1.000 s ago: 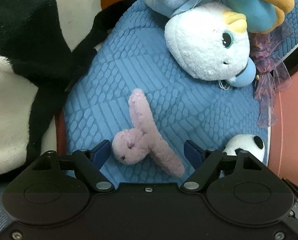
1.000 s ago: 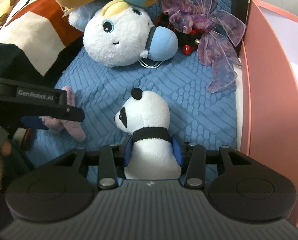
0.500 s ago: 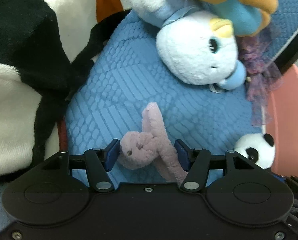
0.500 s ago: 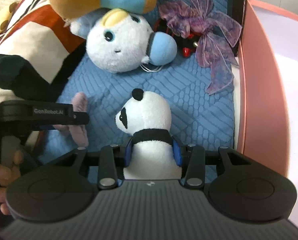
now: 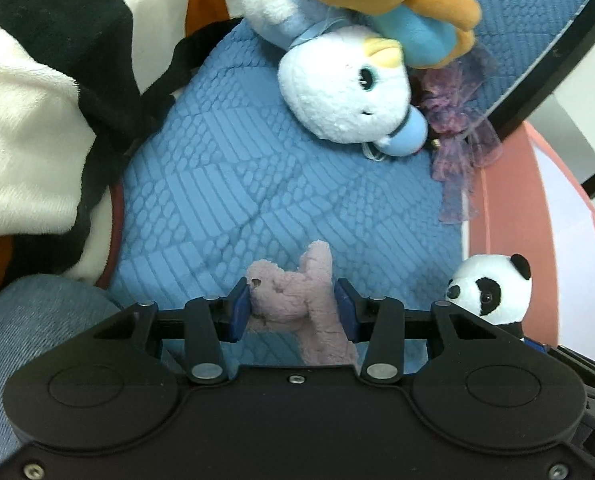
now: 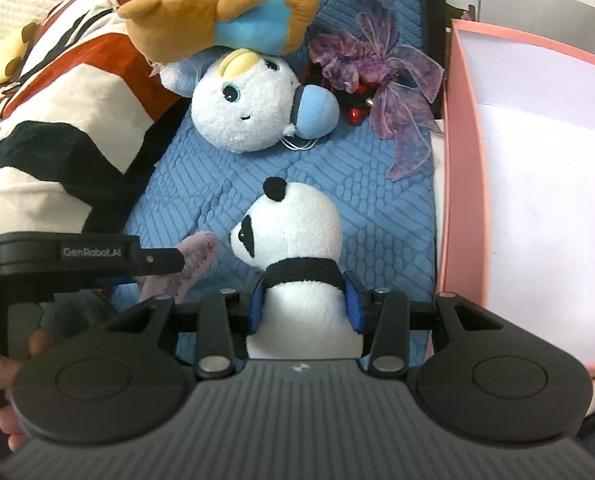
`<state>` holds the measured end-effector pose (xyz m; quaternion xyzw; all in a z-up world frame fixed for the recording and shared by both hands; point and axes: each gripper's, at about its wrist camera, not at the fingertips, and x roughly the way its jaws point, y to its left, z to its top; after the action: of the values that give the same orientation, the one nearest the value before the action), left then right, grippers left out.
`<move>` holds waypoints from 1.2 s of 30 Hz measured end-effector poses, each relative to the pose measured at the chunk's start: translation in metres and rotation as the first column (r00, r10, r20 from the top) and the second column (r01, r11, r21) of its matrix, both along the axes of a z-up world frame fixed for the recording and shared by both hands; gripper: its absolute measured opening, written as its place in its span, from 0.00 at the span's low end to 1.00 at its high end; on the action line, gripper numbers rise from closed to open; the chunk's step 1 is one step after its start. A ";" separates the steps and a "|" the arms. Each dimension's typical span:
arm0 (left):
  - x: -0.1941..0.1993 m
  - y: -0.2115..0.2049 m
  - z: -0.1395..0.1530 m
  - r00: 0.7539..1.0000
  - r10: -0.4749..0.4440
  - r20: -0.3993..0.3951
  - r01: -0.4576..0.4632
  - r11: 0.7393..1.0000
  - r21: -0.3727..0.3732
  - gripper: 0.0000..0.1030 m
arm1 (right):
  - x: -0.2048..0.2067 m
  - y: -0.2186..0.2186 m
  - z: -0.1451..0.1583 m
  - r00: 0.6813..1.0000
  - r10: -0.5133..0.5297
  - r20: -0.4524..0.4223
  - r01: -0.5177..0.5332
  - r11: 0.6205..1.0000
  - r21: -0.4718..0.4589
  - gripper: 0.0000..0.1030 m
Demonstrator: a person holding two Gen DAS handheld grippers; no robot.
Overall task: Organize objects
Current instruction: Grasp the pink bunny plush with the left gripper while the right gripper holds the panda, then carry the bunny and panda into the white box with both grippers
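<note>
Your left gripper point(image 5: 293, 306) has its blue fingers point(image 5: 238, 310) closing on the pink plush toy point(image 5: 297, 300), and both pads already touch its sides. The toy is small, pale mauve, fuzzy, with one dark eye spot facing the left pad. One limp limb sticks up past the fingertips; another trails back toward the gripper body.

Your right gripper point(image 6: 305, 304) is clamped on the panda point(image 6: 297, 256), narrow gap, pads pressed into the white body just below the black neck band. The panda is white with a black ear and a black eye patch. Its head stands beyond the fingertips, facing left toward the other gripper.

Both toys are above the blue quilted cover point(image 5: 225, 184). Farther beyond the fingers lies a white plush with a yellow tuft point(image 6: 241, 108), with a brown and blue plush point(image 6: 217, 16) on top of it. Right of the right fingers stands a pink box point(image 6: 461, 184), just beside the cover.
</note>
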<state>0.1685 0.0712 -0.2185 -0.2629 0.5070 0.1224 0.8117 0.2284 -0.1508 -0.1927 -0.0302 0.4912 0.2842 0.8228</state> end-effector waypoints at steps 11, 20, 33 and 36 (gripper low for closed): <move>-0.015 -0.011 0.034 0.997 0.034 0.075 -0.032 0.999 -0.037 0.41 | -0.009 -0.017 0.028 1.000 -0.011 0.006 0.011 1.000 0.023 0.42; -0.013 -0.021 0.076 0.987 0.057 0.151 -0.050 0.998 -0.047 0.41 | 0.001 -0.033 0.067 0.999 -0.017 0.041 0.015 0.998 0.062 0.42; 0.011 -0.059 0.136 0.966 -0.010 0.257 0.016 1.000 -0.023 0.41 | 0.017 -0.070 0.117 0.990 -0.063 0.124 0.048 0.992 0.118 0.42; 0.019 -0.070 0.148 0.960 -0.024 0.279 0.030 0.999 -0.015 0.41 | 0.021 -0.083 0.125 0.986 -0.079 0.144 0.061 0.990 0.129 0.42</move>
<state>0.1875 0.0011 -0.0702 -0.2784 0.3923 0.0681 0.8740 0.2495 -0.2335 -0.0677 0.0173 0.4105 0.2821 0.8670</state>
